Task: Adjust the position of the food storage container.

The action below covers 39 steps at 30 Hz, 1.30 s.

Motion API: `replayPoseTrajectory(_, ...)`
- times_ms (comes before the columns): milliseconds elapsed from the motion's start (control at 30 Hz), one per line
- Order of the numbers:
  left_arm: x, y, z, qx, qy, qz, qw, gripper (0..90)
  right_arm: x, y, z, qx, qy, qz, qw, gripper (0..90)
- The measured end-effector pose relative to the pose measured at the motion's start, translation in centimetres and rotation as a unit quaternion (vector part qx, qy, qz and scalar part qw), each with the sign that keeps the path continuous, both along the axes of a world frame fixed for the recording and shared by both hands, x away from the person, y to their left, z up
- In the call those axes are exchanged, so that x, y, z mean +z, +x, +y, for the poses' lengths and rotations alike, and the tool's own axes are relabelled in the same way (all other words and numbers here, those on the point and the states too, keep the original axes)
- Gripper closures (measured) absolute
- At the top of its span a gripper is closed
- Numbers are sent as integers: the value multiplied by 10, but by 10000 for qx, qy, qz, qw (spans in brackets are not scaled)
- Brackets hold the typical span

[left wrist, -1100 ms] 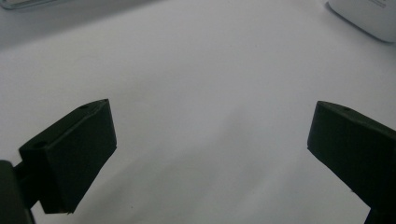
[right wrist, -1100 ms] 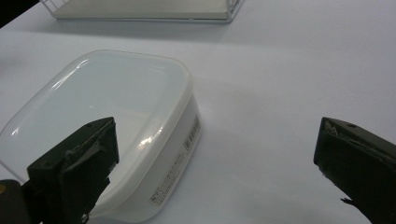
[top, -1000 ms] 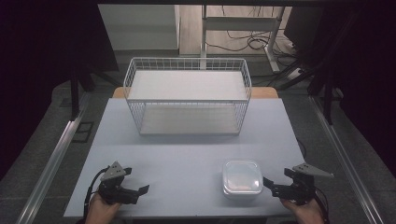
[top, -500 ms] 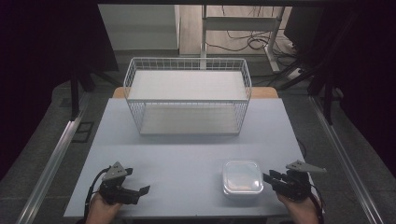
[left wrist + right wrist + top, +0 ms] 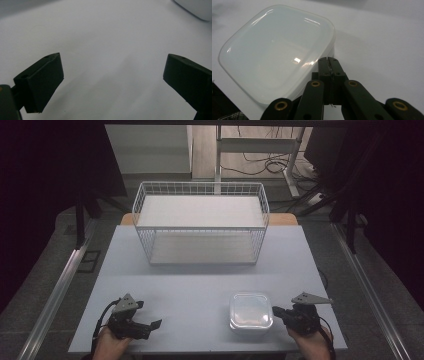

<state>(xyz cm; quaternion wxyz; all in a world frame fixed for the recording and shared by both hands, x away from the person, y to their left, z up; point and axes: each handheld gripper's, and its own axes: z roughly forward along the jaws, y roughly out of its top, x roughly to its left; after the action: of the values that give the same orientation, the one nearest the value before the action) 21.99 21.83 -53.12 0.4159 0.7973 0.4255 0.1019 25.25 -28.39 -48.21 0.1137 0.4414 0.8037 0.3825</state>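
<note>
lidded translucent box (image 5: 251,311) on table (image 5: 200,285); contents unclear; wire basket (image 5: 201,220) empty.

This looks like a lab or a test room, not a home. In the middle of the high view stands a plain pale table (image 5: 200,285) with almost nothing on it, and it is set on a grey floor. Dark curtains (image 5: 50,195) hang at the left and right sides of the frame, so the table is closed off like a recording booth. Metal rails (image 5: 55,292) run along the floor on both sides. At the top of the frame loose cables (image 5: 260,167) lie on the floor beside the white legs of a desk (image 5: 255,145).
</note>
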Motion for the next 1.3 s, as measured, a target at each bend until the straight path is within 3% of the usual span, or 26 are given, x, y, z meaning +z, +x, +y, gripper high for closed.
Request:
replayPoseTrajectory(300, 0, 1, 0, -3, 0, 49, 10000, 30, -5, 2, 36, 428, 219, 135, 9988, 890)
replayPoseTrajectory(833, 0, 1, -1, -33, 46, 52, 10000, 31, -10, 14, 99, 1080, 205, 149, 9938, 889)
replayPoseTrajectory(1000, 0, 1, -2, -37, 54, 42, 10000, 34, -7, 14, 99, 1114, 164, 93, 9936, 883)
replayPoseTrajectory(1067, 1, 0, -2, -45, 57, 32, 10000, 36, -4, 15, 94, 1033, 124, -2, 9946, 842)
replayPoseTrajectory(1133, 1, 0, -4, -86, 85, 13, 9999, 38, -1, 16, 83, 931, 127, -178, 9954, 701)
replayPoseTrajectory(1167, 1, 0, -4, -86, 85, 13, 9999, 39, -1, 16, 83, 931, 127, -178, 9954, 701)
replayPoseTrajectory(1300, 2, -1, -7, -139, 126, -33, 9998, 39, -2, 14, 73, 921, 121, -333, 9951, 452)
